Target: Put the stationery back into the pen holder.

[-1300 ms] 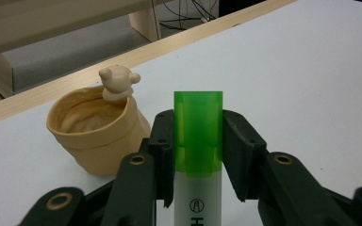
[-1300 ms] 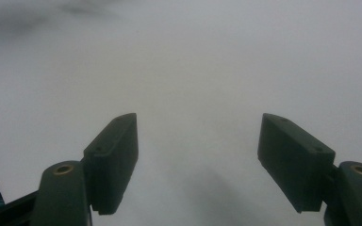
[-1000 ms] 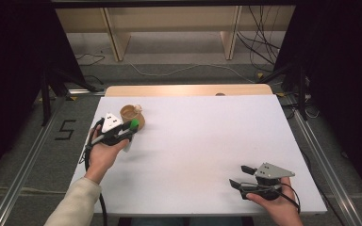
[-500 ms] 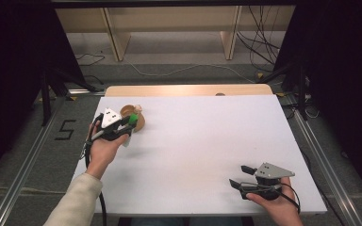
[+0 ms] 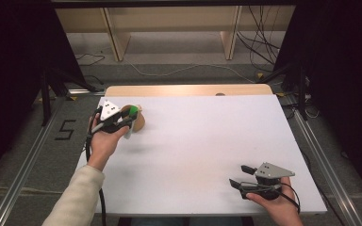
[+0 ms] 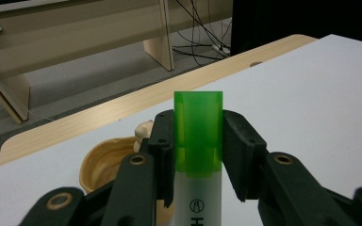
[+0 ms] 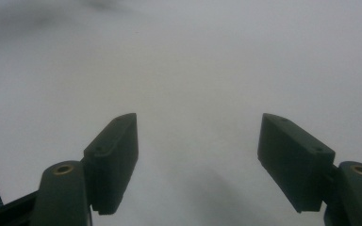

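At the left of the high view, the left gripper [image 5: 131, 117] is clamped on a highlighter [image 5: 131, 113] with a green cap, held above the table [image 5: 202, 141] near its upper left corner. In the left gripper view the jaws press both sides of that green cap [image 6: 198, 134], with the white barrel running down out of the bottom of the frame. Just beyond and below the pen sits a small tan bowl [image 6: 104, 160], its mouth facing up; in the high view it lies partly behind the gripper and the pen.

Judging by this, the pick-up is done and the pen is poised at the bowl, so what seems left is lowering it in and letting go. Whether the pen's lower end already touches the bowl cannot be told, since the jaws hide it.

At the lower right of the high view, the right gripper [image 5: 241, 175] rests with its jaws spread wide and empty over bare white tabletop, well apart from the bowl.
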The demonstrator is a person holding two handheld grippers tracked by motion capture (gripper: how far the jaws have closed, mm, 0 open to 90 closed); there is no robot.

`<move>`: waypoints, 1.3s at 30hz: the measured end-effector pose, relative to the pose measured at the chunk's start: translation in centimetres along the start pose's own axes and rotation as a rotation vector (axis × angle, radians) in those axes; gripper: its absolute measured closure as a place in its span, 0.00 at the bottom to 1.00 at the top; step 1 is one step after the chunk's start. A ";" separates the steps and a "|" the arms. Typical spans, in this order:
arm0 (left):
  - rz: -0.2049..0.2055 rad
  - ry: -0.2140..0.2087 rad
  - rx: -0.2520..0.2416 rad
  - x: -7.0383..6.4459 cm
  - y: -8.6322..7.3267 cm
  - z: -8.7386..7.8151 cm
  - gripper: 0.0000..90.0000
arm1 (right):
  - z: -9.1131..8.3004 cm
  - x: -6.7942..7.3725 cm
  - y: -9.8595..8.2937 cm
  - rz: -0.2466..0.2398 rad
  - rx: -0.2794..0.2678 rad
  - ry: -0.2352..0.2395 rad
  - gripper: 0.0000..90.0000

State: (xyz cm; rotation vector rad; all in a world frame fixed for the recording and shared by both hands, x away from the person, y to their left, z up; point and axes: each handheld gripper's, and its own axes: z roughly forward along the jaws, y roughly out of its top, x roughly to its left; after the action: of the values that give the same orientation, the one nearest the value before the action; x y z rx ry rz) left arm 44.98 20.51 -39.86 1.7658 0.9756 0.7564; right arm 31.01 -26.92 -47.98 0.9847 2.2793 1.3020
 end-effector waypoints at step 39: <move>0.008 0.031 -0.082 2.0 3.2 1.4 0.74 | 0.1 0.0 0.0 0.000 0.004 0.001 0.34</move>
State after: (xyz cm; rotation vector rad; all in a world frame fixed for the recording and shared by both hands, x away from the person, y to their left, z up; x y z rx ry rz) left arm 48.00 20.85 -37.22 1.6930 0.9453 0.8194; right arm 31.03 -26.86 -48.00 0.9850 2.2838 1.2984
